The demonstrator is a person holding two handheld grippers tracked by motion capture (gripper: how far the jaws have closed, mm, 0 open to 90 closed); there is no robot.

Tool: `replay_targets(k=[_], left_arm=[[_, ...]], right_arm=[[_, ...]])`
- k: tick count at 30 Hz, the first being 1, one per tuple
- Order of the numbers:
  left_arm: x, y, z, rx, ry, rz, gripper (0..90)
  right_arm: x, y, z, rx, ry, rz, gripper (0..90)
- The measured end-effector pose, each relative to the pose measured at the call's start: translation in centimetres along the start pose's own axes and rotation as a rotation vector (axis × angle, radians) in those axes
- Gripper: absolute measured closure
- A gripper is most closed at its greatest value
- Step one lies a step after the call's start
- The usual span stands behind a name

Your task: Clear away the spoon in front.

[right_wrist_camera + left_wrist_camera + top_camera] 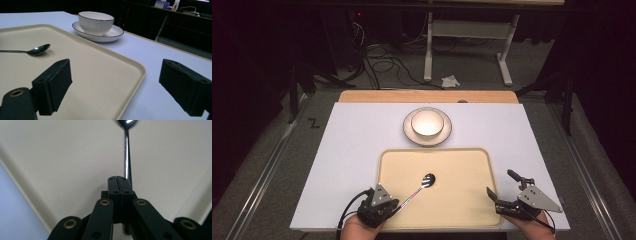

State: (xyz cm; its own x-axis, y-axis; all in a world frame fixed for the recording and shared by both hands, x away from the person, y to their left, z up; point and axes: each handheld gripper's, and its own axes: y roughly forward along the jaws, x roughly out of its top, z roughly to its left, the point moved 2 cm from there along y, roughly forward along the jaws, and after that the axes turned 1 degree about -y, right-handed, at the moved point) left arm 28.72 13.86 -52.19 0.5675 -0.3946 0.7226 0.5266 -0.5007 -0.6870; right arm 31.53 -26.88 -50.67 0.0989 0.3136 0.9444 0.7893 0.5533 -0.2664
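At the left we see the left hand-held gripper [398, 204] clenched on the handle of a spoon [421, 186], whose head lies on the cream tray [462, 165]. Behind the tray, on the white table [352, 145], an empty bowl [427, 122] sits in a saucer [447, 134]. At the right, the right hand-held gripper [502, 185] hangs released over the tray's edge.

Right gripper [113, 90] jaws standing wide apart, straddling near edge of cream tray [105, 75]. Spoon [32, 50] lying flat on tray, bowl end pointing right. White bowl [95, 23] sitting on saucer [113, 33] beyond tray, resting on worktop [160, 65].
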Motion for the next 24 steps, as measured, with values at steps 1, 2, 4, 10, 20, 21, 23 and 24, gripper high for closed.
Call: replay_targets(k=[1, 2, 4, 10, 20, 21, 23, 24], left_arm=[[0.5, 0.0, 0.1, 0.014, 0.008, -0.028, 90.0], [1.0, 0.1, 0.1, 0.023, 0.006, -0.044, 90.0], [1.9, 0.3, 0.0, 0.006, -0.032, -0.081, 90.0], [3.6, 3.1, -1.0, -0.047, -0.05, -0.072, 90.0], [5.3, 6.2, -3.0, -0.055, -0.001, -0.022, 90.0], [5.3, 6.4, -3.0, -0.052, 0.003, -0.013, 90.0], [5.3, 6.7, -3.0, -0.045, 0.001, -0.002, 90.0], [5.3, 6.9, -2.9, -0.04, 0.002, 0.004, 90.0]], right_arm=[[0.0, 0.0, 0.0, 0.0, -0.004, 0.0, 11.9], [0.0, 0.0, 0.0, 0.001, -0.005, 0.001, 11.8], [-0.1, 0.1, 0.0, 0.001, 0.002, 0.004, 11.9], [-0.1, 0.0, -0.1, -0.007, 0.007, 0.006, 11.9], [-0.1, 0.0, -0.1, -0.004, 0.012, 0.004, 11.9], [-0.1, -0.1, -0.1, -0.004, 0.013, 0.004, 11.9], [-0.1, -0.1, 0.0, -0.004, 0.013, 0.005, 11.9], [-0.1, -0.1, 0.0, -0.004, 0.013, 0.005, 11.9]])
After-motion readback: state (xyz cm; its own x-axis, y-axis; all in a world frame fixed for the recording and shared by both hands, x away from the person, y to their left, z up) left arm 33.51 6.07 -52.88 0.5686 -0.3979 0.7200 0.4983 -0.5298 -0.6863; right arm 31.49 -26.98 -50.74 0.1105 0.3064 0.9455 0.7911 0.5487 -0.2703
